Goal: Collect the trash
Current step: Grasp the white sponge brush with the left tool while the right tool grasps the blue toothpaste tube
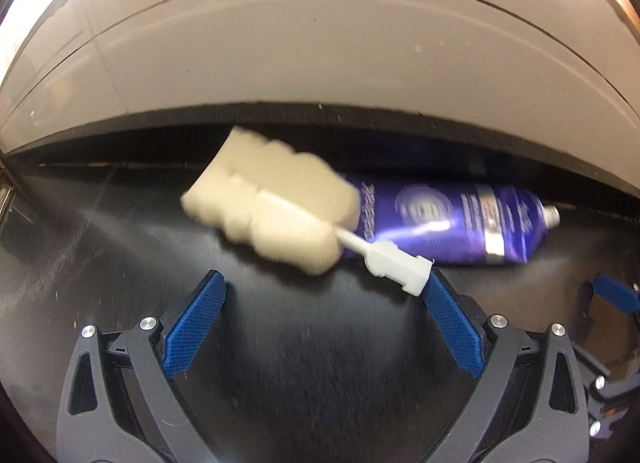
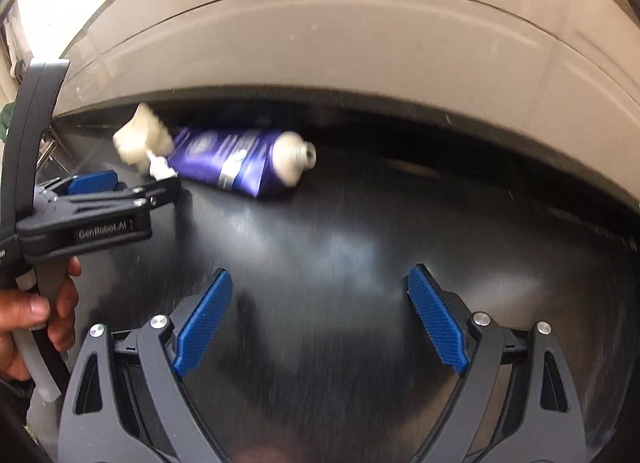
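Both grippers are spread wide and holding nothing. The left gripper (image 1: 324, 291) hovers over the black counter (image 1: 100, 247), its right finger (image 1: 448, 323) just touching the white plastic stem of a foam sponge brush head (image 1: 272, 207). That sponge overlaps the purple tube (image 1: 452, 223), which lies capless along the counter's back edge against the beige wall (image 1: 320, 43). The right gripper (image 2: 320, 299) sits farther back, well apart from the tube.

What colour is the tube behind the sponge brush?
Purple, with white print and a silver band; its uncapped neck is white. The tube shows best in the left wrist view.
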Available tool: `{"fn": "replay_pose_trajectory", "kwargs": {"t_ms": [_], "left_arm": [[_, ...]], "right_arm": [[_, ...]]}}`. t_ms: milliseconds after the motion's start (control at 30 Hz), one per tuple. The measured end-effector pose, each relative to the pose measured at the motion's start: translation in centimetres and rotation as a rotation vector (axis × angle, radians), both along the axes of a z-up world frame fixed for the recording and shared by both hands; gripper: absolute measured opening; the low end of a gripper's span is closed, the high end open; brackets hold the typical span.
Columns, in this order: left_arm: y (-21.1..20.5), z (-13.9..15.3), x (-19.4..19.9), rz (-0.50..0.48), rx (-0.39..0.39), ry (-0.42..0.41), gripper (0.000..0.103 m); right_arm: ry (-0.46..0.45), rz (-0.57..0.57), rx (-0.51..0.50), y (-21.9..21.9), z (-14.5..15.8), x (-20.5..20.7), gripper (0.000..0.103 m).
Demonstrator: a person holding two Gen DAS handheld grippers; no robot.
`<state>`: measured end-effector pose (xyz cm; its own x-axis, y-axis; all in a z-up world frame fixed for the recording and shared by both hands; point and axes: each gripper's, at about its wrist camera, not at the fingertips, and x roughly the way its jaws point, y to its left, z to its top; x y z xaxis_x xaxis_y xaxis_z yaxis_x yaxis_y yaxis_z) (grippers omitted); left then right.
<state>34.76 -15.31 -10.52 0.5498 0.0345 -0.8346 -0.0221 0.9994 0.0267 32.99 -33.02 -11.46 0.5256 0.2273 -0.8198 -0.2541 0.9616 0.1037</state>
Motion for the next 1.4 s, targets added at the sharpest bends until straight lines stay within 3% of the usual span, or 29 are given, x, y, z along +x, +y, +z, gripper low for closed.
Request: {"fn": "replay_pose_trajectory", "kwargs": {"t_ms": [200,267,367,433,567,633,733,867,1000,1100,1233,1300,1400], "left_arm": [[3.3,0.2,0.0,0.017,0.034,-0.014,0.096],[5.2,0.2,0.2,0.009,0.004,0.01,0.096],[7.6,0.5,0.2,0.011,0.032,0.03,0.096],[9.0,0.4,0.1,0.004,-0.002,0.055,0.096],[10.7,0.8,-1.3,-0.002,0.025,0.053,0.096],[11.0,0.8,-1.4,0.001,0.023,0.038,0.096],[11.9,1.4,-2.0,0.013,-0.006,0.035,0.096],[11.8,2.8,-2.7,0.007,-0.005,0.008,0.096],[9.9,3.9,-0.3,-0.011,-0.027,0.004,0.096],[8.8,3.2,1.8,0.016,0.028,0.005,0.096],[9.2,2.1,4.3,0.073,-0.004,0.04,0.096],[9.5,1.6,5.2,0.087,0.019,0.037,0.096],[10.2,1.4,5.4,0.068,-0.012,0.016,0.094]], "right_arm": [[-0.015,0.071,0.02,1.8,-0.2,2.9,0.087],[-0.017,0.098,0.021,2.7,-0.3,3.7,0.087],[-0.016,0.132,0.038,3.9,-0.3,4.8,0.087],[-0.017,0.152,0.043,4.6,-0.4,5.3,0.087],[-0.003,0.202,0.069,5.6,-0.4,5.3,0.087],[0.015,0.282,0.091,6.2,-0.4,3.6,0.087],[0.0,0.363,0.008,7.3,-0.4,0.8,0.087],[-0.011,0.331,-0.041,7.0,-0.5,0.7,0.087],[-0.01,0.3,-0.069,7.7,-0.6,2.5,0.087],[-0.014,0.302,-0.089,8.9,-0.1,2.8,0.087],[-0.022,0.319,-0.087,10.2,-0.6,3.9,0.087],[-0.024,0.33,-0.083,11.1,-0.6,4.3,0.083],[-0.034,0.353,-0.074,11.5,-0.1,3.4,0.062]]}}
